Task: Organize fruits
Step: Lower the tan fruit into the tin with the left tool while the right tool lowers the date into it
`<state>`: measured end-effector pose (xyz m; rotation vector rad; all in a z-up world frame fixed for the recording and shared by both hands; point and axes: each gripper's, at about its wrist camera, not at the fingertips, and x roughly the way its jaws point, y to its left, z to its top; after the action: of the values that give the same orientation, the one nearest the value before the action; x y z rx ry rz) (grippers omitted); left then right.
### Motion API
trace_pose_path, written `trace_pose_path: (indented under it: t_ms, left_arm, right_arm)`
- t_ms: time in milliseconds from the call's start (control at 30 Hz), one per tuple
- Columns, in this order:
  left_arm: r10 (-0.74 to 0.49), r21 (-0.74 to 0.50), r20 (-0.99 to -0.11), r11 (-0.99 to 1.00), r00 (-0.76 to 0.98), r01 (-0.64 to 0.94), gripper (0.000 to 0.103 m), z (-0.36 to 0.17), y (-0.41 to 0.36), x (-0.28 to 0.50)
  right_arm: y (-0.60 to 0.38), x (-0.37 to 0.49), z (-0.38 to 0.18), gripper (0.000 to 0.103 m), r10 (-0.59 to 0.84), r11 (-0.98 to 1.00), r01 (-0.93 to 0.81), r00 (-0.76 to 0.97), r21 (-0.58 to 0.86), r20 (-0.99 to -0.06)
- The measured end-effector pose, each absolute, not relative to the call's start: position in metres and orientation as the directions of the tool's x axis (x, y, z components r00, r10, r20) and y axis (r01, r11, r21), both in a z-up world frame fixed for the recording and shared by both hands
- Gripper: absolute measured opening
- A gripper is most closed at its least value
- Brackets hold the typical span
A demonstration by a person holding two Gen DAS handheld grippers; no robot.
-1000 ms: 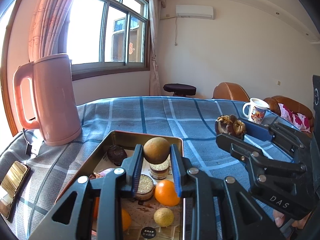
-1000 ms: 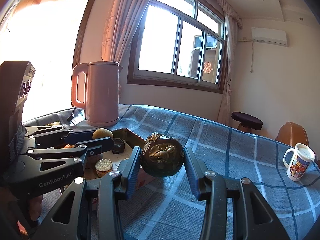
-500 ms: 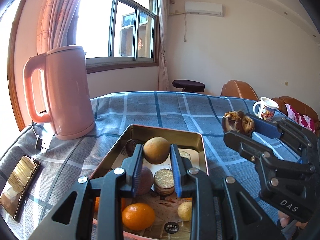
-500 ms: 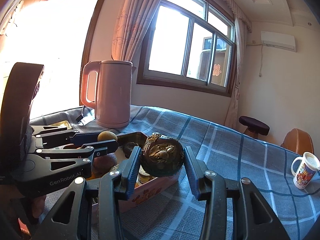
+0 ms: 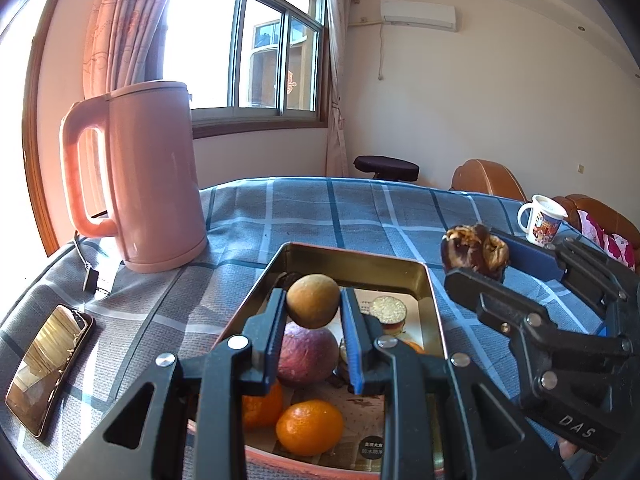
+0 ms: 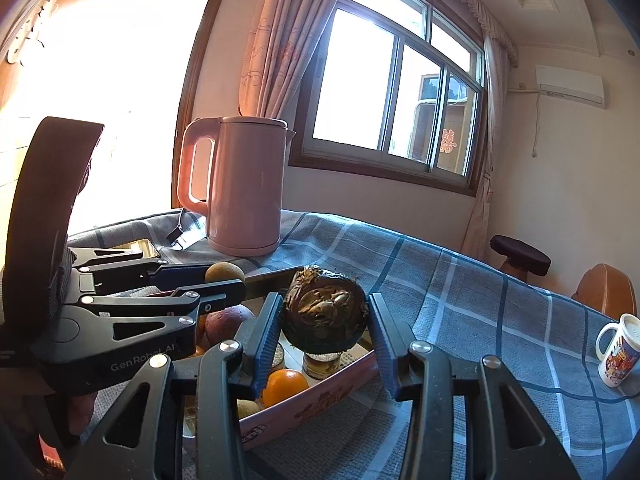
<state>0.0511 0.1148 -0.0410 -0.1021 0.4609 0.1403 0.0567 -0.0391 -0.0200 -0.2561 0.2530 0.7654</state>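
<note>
Above the tin [image 5: 434, 312], left gripper [image 5: 313, 307] clamps a brown fruit [image 5: 313, 306], right gripper [image 6: 324, 322] a dark husk [image 6: 324, 316] — kettle [image 5: 154, 184] beside, phone [image 5: 48, 364] near table edge.

Sunlit window [image 5: 244, 52] (curtained), white walls, brown stool [image 5: 386, 166].

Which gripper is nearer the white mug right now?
Right. The right gripper, shut on a dark shrivelled fruit, sits just short of the white mug. The left gripper, holding a small brown fruit, is over the tin, farther away.
</note>
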Motion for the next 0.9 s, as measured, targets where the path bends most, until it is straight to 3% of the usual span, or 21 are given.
trace_pose_path:
  t_ms: [333, 900]
  left_arm:
    - [0.115, -0.073, -0.477, 0.983, 0.871, -0.17, 0.028, -0.044, 0.128, 0.052]
    - [0.095, -0.08, -0.546, 0.983, 0.833, -0.165, 0.029, -0.051, 0.134, 0.062]
  right_arm:
    - [-0.018, 0.063, -0.025, 0.045, 0.668, 0.666, -0.738, 0.655, -0.109, -0.352]
    - [0.001, 0.087, -0.045, 0.045, 0.657, 0.635, -0.773, 0.547, -0.011, -0.518]
